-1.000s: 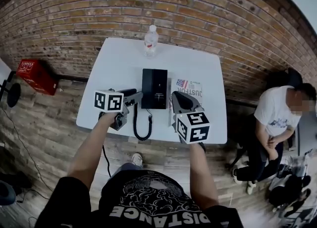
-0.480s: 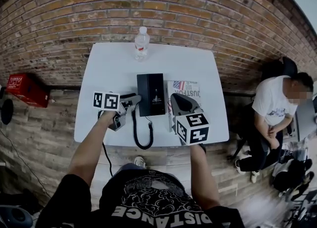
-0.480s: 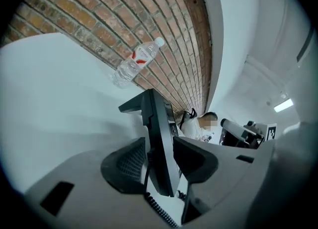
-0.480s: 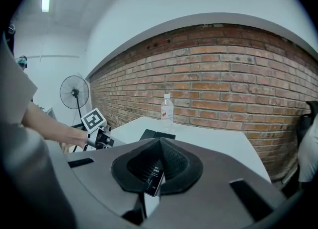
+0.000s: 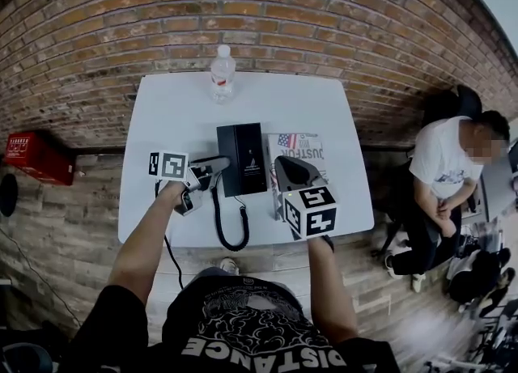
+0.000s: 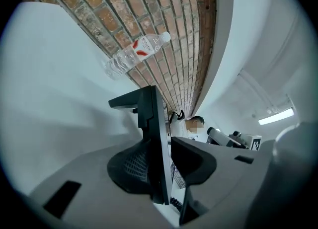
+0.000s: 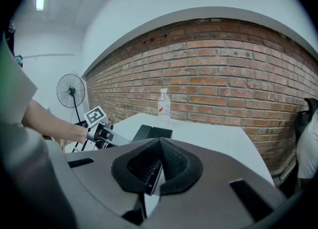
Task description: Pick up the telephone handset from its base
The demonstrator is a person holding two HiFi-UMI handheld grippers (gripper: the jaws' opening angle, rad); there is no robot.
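the handset [image 5: 228, 157] lies on its base [image 5: 252, 161] in the middle of the table [image 5: 174, 120]. both are black, so the seam between them is hard to make out from the head view.

the table's far edge runs along the brick wall [image 5: 267, 15]. the bottle [image 5: 221, 72] stands near that edge, well apart from the base, with bare top between them. more bare top spreads from the left gripper [image 6: 168, 159] out to the left edge. the booklet [image 5: 303, 146] lies just beside the base on its right, leaving a narrower strip to the right edge. the cord [image 5: 231, 230] loops toward the near edge and stops just short of it. a person [image 5: 445, 173] sits well beyond the right edge. a red crate [image 5: 36, 157] stands on the floor by the wall, left of the table.

the left gripper is at the base's left near corner. its claw is wide and has just been closing. a black edge stands upright between the pads; handset or base, i cannot tell which. one pad [image 6: 131, 166] lies against it, and a thin bright gap shows at the other.

the right gripper [image 7: 159, 143] hangs over the booklet, its claw narrowed to a point with the tips together. a striped scrap shows through the slit behind them, too small to name.

the right gripper's cube [image 5: 310, 211] covers the booklet's near part. the left gripper hides where the cord joins. the bottle's label is too small to read.
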